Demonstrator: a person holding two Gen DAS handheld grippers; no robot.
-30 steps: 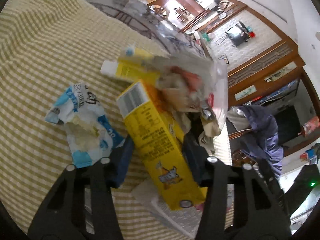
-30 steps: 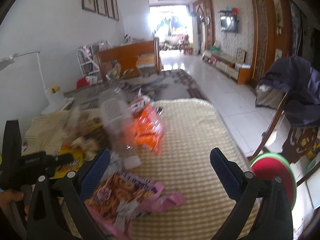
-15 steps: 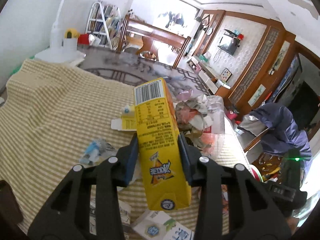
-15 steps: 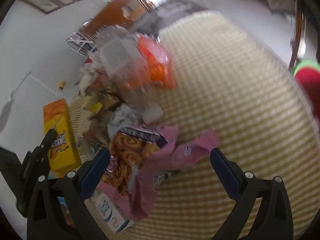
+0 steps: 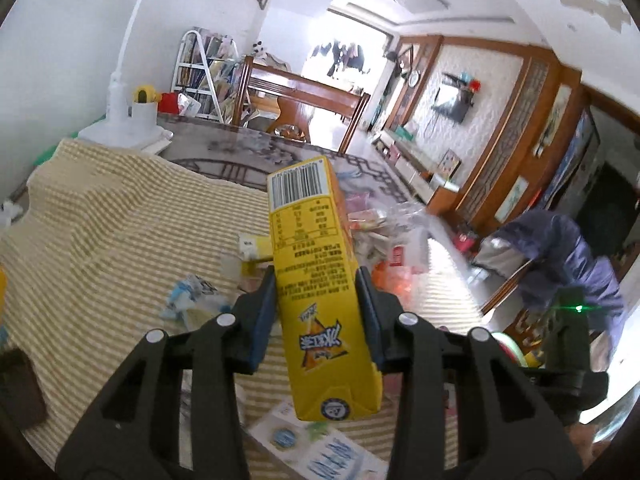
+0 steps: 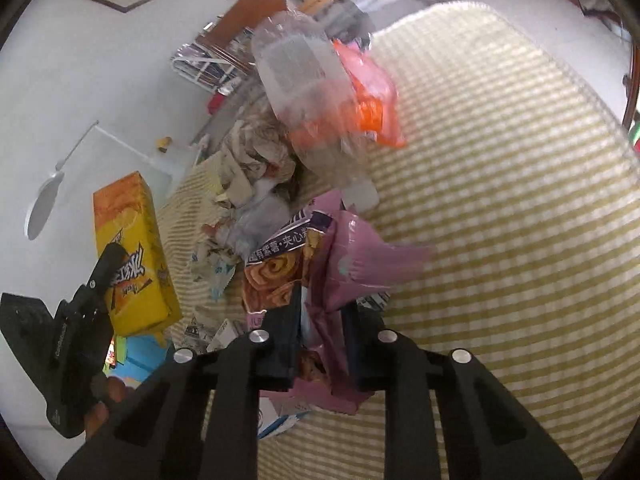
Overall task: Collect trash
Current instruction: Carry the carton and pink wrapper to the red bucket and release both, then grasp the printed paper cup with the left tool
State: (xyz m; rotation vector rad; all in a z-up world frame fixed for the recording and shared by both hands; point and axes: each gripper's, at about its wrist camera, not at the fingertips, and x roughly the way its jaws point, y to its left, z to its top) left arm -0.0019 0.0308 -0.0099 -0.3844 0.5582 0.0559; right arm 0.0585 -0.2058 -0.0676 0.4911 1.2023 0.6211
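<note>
left wrist view: left gripper [image 5: 316,300] clamped on the yellow carton [image 5: 316,280], jaws pressed to both its sides, carton lifted off the counter [image 5: 100,232] and tilted barcode-end away.
around carton: blue-white wrapper [image 5: 188,300] lies on the cloth left of it; clear bag and orange wrapper [image 5: 392,280] heaped right of it; a white printed box [image 5: 320,452] sits below its near end.
right wrist view: right gripper [image 6: 320,340] has jaws closing, pink snack wrapper [image 6: 340,272] bunched between them; pads look to be on the foil already.
pile: crumpled paper [image 6: 252,160], clear plastic bottle [image 6: 304,68] and orange bag [image 6: 372,96] all beyond the pink wrapper, untouched.
carton from this side: left of the pink wrapper, held up in the other gripper.
progress: early. Two items in hand, none binned; no bin identifiable in either view. Most of the pile left on the counter.
</note>
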